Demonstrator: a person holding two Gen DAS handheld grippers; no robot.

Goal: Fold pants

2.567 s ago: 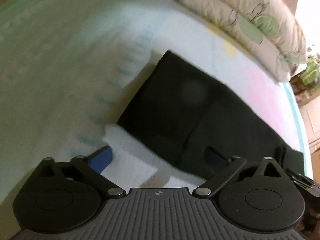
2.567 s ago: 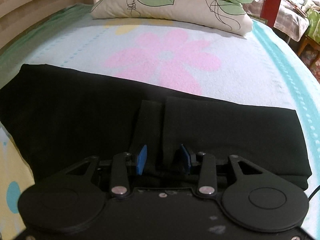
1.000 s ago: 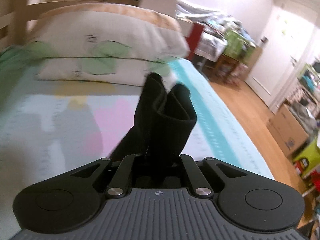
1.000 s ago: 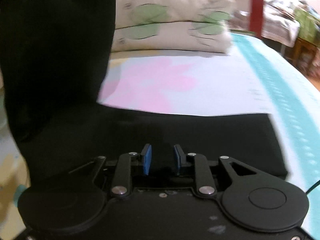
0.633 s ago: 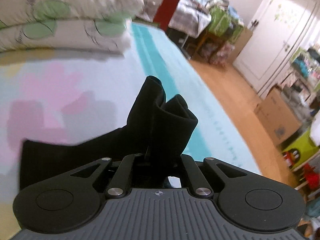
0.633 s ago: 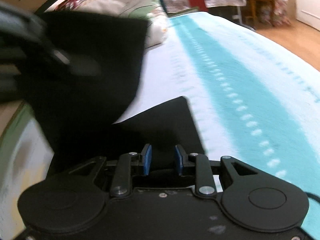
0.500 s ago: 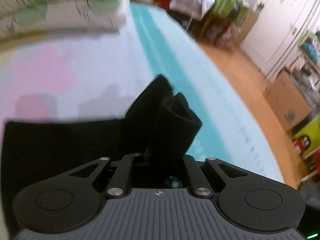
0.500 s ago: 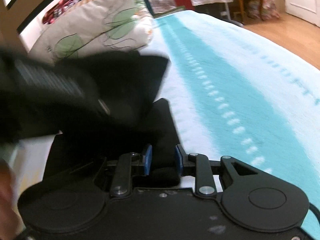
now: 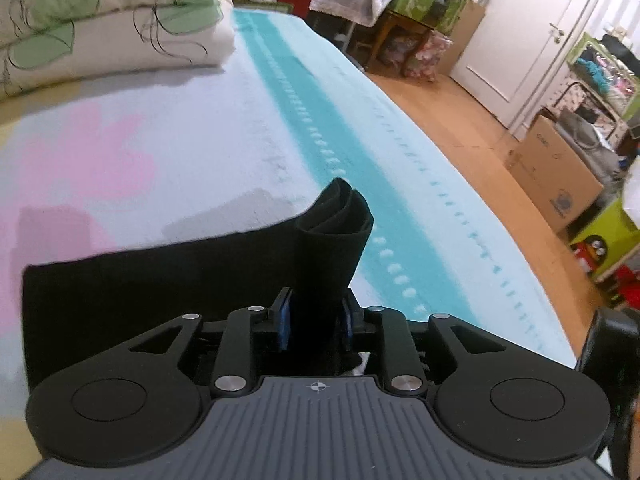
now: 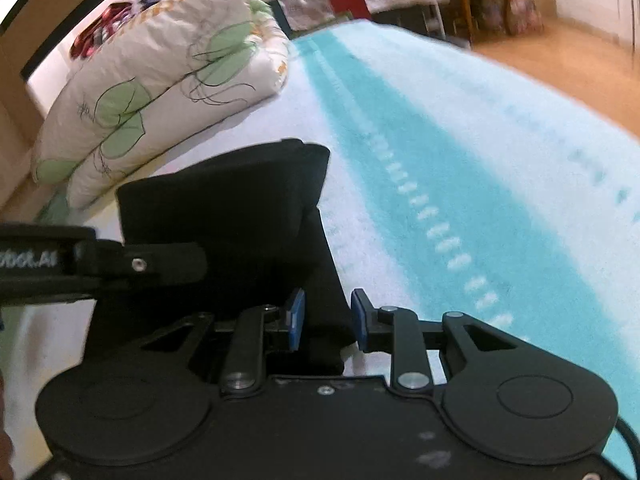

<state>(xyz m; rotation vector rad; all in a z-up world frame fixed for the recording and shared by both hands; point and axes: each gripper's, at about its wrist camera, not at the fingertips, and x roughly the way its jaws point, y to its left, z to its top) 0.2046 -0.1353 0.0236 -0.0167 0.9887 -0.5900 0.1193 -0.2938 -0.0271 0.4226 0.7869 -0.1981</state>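
Note:
The black pants lie folded on the bed, with one end carried over onto the rest. My left gripper is shut on a bunched fold of the pants that sticks up between its blue pads. In the right wrist view the pants form a thick stack, and the left gripper's finger reaches in from the left and holds the top layer. My right gripper straddles the pants' near corner, its blue pads apart with a gap showing on the right side.
Two leaf-print pillows are stacked at the head of the bed; they also show in the right wrist view. The blanket has a teal stripe near the bed's right edge. Beyond it are wood floor, cardboard boxes and a door.
My left gripper has swung the held end of the pants over and down onto the other half. My right gripper's pads have spread slightly apart on the near corner.

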